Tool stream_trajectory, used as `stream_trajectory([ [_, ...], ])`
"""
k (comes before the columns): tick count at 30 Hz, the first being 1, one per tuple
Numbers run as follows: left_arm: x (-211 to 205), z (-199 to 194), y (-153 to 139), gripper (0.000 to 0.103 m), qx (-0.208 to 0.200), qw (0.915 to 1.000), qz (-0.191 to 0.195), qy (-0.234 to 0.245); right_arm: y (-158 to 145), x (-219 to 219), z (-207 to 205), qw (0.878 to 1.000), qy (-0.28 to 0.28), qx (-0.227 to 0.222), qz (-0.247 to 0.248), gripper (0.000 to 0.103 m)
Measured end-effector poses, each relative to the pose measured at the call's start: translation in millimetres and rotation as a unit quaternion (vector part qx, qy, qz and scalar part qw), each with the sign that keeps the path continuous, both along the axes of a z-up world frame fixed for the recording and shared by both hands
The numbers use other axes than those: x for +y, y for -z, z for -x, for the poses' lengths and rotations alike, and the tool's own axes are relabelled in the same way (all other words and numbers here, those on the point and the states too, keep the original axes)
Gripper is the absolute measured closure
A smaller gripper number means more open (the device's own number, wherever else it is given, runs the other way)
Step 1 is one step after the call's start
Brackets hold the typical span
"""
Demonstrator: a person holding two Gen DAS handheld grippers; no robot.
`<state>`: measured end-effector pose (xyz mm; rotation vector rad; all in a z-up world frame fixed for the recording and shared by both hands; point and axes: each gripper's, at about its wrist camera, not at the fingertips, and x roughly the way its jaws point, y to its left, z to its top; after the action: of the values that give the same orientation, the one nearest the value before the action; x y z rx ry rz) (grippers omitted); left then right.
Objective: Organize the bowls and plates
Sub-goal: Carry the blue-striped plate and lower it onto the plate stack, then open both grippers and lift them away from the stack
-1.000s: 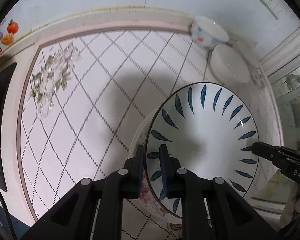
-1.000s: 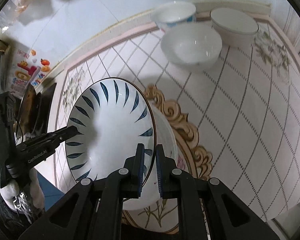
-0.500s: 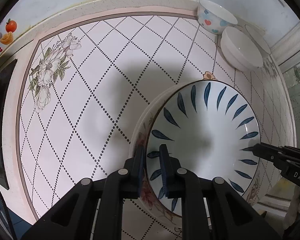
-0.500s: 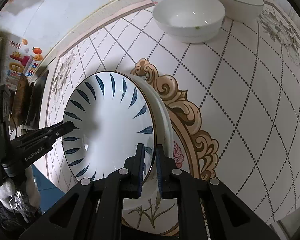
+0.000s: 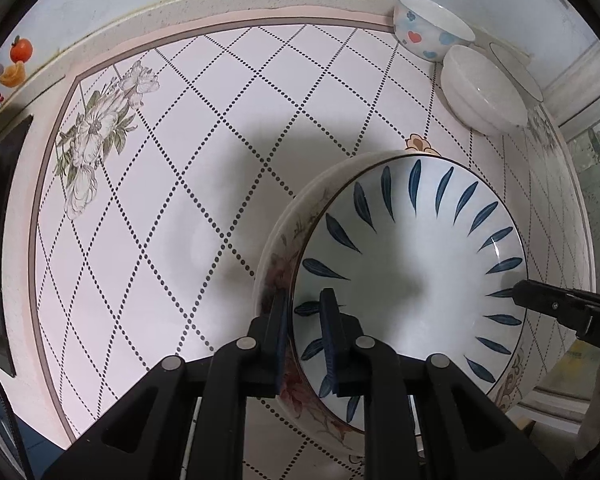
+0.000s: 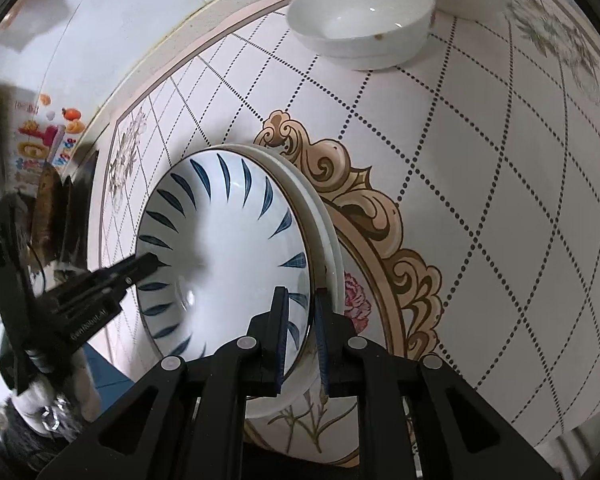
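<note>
Left gripper (image 5: 305, 340) and right gripper (image 6: 300, 332) each pinch the rim of a white, blue-leafed plate (image 5: 412, 280) between their jaws.

Bright, soft shadows; fisheye warp, blur at edges.

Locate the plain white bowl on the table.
In the left wrist view the plain white bowl sits at the table's far right, between the heart-patterned bowl and a third bowl, beyond the blue-leaf plate.
</note>
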<state>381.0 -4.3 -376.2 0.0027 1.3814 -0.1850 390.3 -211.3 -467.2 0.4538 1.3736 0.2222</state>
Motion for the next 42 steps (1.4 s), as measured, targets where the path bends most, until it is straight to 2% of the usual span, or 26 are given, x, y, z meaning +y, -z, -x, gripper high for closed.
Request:
stream_trajectory([
  [11,7.4,5.5,-2.1,0.089,0.013,0.9994,0.013,-0.031,-0.7,-12.5,9.5,0.999,0.028,0.011,-0.036,0.087],
  [14,11.0,13.7,-11.2,0.089,0.006,0.9988,0.007,-0.048,-7.5,-12.0,11.5,1.000,0.022,0.001,-0.022,0.087],
  [18,10.8,33.1,-37.2,0.089,-0.023,0.9976,0.002,-0.065,-23.9,-4.6,16.3,1.000,-0.003,-0.018,0.015,0.086],
  [20,10.4,42.2,-51.8,0.089,-0.034,0.9969,-0.003,-0.072,-33.5,3.8,21.8,0.999,-0.021,-0.029,0.035,0.082],
  [25,12.0,72.2,-100.7,0.089,-0.066,0.9938,0.000,-0.090,-66.7,21.7,46.8,0.995,-0.053,-0.064,0.055,0.060],
  [26,12.4,75.3,-107.3,0.089,-0.071,0.9933,-0.002,-0.092,-78.4,25.7,54.5,0.994,-0.057,-0.074,0.060,0.057],
  [28,12.4,86.6,-126.9,0.085,-0.095,0.9912,-0.013,-0.091,-99.2,30.2,66.6,0.992,-0.060,-0.092,0.066,0.041],
  [30,14.2,99.0,-146.3,0.080,-0.121,0.9882,-0.015,-0.093,-121.3,32.8,79.7,0.989,-0.058,-0.117,0.069,0.036],
  [32,16.5,106.0,-160.7,0.080,-0.135,0.9863,-0.013,-0.093,-144.1,35.8,92.9,0.985,-0.053,-0.143,0.080,0.028],
  [33,19.0,110.9,-168.7,0.076,-0.142,0.9854,-0.009,-0.093,-154.5,36.8,98.4,0.983,-0.052,-0.153,0.086,0.021],
  [34,21.9,116.1,-177.3,0.064,-0.149,0.9844,-0.003,-0.094,-164.9,38.5,104.8,0.981,-0.050,-0.163,0.088,0.019],
  [35,24.3,120.6,-183.6,0.055,-0.154,0.9836,0.001,-0.093,-173.9,40.1,110.1,0.980,-0.049,-0.171,0.089,0.018],
  [36,26.5,126.7,-192.7,0.038,-0.164,0.9823,0.002,-0.090,-183.3,41.5,116.9,0.979,-0.048,-0.179,0.091,0.016],
  [37,27.3,132.5,-200.1,0.027,-0.173,0.9809,0.002,-0.089,-193.6,44.5,124.6,0.977,-0.047,-0.187,0.096,0.012],
  [42,31.6,158.0,-222.7,0.021,-0.197,0.9771,0.006,-0.080,-229.3,60.0,160.6,0.967,-0.042,-0.219,0.123,0.010],
])
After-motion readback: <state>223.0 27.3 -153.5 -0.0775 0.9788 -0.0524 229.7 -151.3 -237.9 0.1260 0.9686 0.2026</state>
